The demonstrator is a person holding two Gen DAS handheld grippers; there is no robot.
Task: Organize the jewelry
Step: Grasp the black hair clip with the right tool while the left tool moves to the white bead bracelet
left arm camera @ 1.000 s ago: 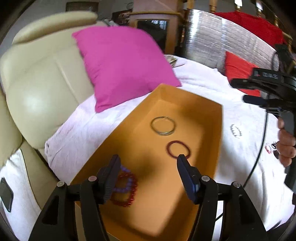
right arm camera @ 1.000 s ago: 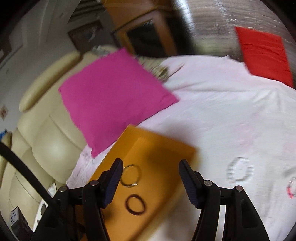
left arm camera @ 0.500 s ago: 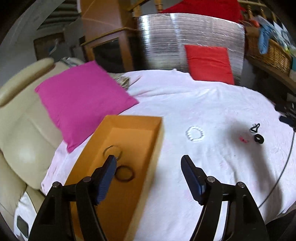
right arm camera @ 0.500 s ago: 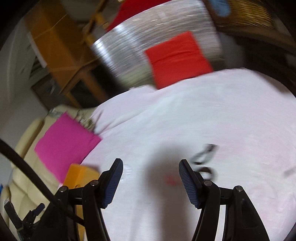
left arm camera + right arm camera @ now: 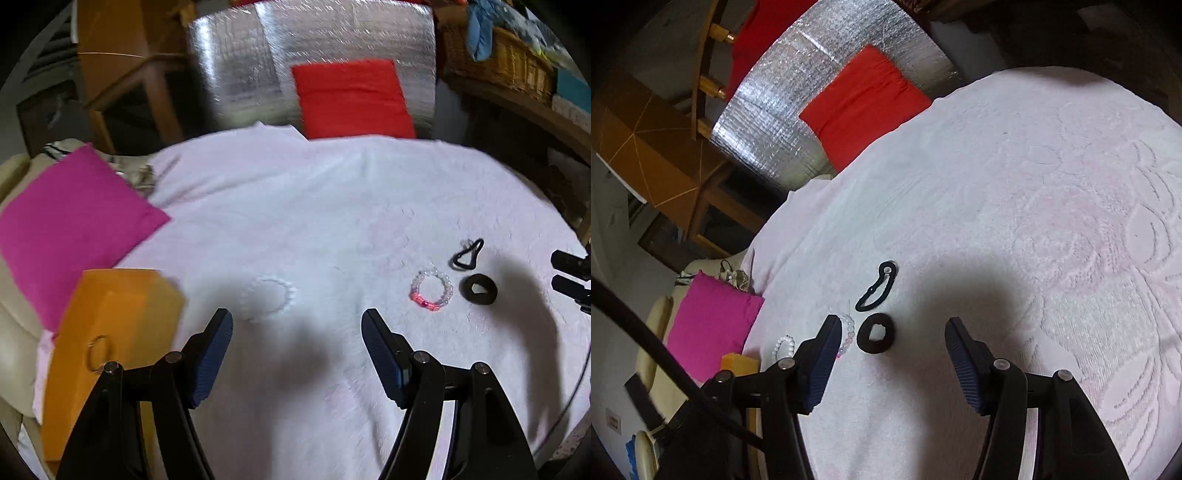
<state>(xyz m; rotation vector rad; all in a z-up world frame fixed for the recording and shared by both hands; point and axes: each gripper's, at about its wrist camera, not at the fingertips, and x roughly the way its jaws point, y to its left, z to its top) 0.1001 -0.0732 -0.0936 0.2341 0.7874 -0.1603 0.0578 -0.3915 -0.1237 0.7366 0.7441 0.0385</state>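
An orange box (image 5: 110,325) sits at the left on a white bedspread (image 5: 332,206), with a metal ring (image 5: 96,354) inside. A white bead bracelet (image 5: 269,301) lies just beyond my open, empty left gripper (image 5: 295,332). A pink and clear bead bracelet (image 5: 432,291), a black hair tie (image 5: 479,290) and a black clip (image 5: 467,253) lie at the right. My right gripper (image 5: 890,332) is open and empty, hovering just before the black hair tie (image 5: 874,333), with the black clip (image 5: 877,286) beyond and the pink bracelet (image 5: 847,332) partly behind its left finger.
A magenta cushion (image 5: 70,221) lies at the left beside a cream sofa. A red cushion (image 5: 351,98) leans on a silver foil panel (image 5: 258,62) at the back. A wicker basket (image 5: 517,70) stands on a shelf at back right. The right gripper's tip (image 5: 570,275) shows at the right edge.
Both grippers have swung right, away from the orange box and over the bedspread. The right gripper has come down close to the black hair tie and clip. Both stayed open.
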